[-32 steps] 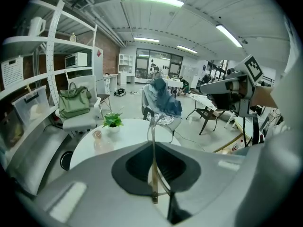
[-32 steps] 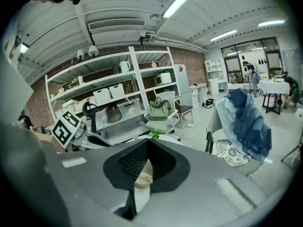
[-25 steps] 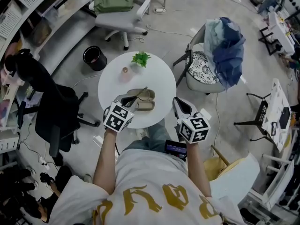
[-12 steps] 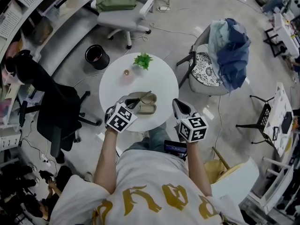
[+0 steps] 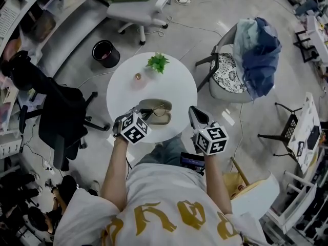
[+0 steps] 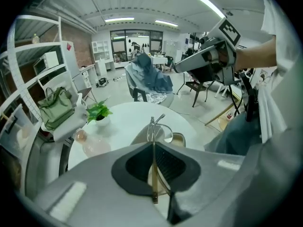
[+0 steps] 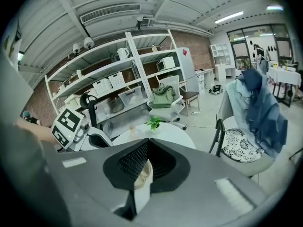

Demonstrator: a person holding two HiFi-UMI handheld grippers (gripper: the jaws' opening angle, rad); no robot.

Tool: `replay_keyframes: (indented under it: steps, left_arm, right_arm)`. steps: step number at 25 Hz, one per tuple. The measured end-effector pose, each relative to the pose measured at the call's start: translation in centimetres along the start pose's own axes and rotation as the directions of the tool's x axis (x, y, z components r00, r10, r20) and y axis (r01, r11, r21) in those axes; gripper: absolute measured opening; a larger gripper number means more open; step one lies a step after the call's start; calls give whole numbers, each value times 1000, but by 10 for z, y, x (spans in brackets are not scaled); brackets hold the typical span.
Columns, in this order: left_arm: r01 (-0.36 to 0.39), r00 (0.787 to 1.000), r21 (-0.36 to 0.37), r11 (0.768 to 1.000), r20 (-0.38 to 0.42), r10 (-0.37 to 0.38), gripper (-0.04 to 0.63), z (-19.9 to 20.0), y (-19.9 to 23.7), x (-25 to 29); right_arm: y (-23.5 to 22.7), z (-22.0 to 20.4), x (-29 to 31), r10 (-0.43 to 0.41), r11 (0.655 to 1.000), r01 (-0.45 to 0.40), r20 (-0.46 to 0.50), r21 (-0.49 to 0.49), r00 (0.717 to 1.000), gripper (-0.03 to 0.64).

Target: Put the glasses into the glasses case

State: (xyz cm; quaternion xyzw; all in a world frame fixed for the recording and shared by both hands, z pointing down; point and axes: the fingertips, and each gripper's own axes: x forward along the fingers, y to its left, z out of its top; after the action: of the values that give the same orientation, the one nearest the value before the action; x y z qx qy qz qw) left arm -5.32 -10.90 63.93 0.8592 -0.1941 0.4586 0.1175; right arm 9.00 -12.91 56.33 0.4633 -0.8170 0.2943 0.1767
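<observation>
An open beige glasses case [image 5: 160,118] lies on the near part of the round white table [image 5: 123,88]. My left gripper [image 5: 145,111] is shut on one temple arm of the thin-framed glasses [image 6: 158,126]. It holds them right over the open case [image 6: 178,139], lenses pointing away from me. The temple arm runs straight between the jaws of the left gripper [image 6: 154,143]. My right gripper [image 5: 193,111] hovers at the table's near right edge, beside the case. Its jaws are shut, with nothing in them. In the right gripper view the beige case [image 7: 141,171] shows below the right gripper [image 7: 148,143].
A small potted plant [image 5: 157,62] and a small pink object [image 5: 137,77] stand at the table's far side. A chair draped with blue clothes [image 5: 259,45] is to the right. A black chair [image 5: 56,117] stands to the left, with a black bin [image 5: 103,50] beyond it.
The left gripper has brought the glasses lower and flatter over the open case. The right gripper has stayed at the table's near right edge.
</observation>
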Motion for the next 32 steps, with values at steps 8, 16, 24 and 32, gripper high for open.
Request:
replay_keyframes:
  steps: [8, 16, 24, 32]
  left_arm:
    - [43, 997, 17, 999, -59, -42, 15, -12, -2, 29]
    - [49, 991, 37, 998, -123, -44, 15, -20, 1, 50]
    - [94, 980, 122, 988, -188, -70, 15, -29, -2, 65]
    - [105, 974, 123, 987, -214, -77, 17, -36, -2, 74]
  right_arm:
    - [-8, 7, 5, 2, 1000, -2, 8, -17, 1000, 26]
    - [-10, -7, 19, 30, 998, -32, -62, -45, 998, 26]
    - [-10, -10, 31, 55, 997, -59, -88, -46, 995, 26]
    - [-23, -9, 30, 40, 998, -44, -90, -37, 995, 27]
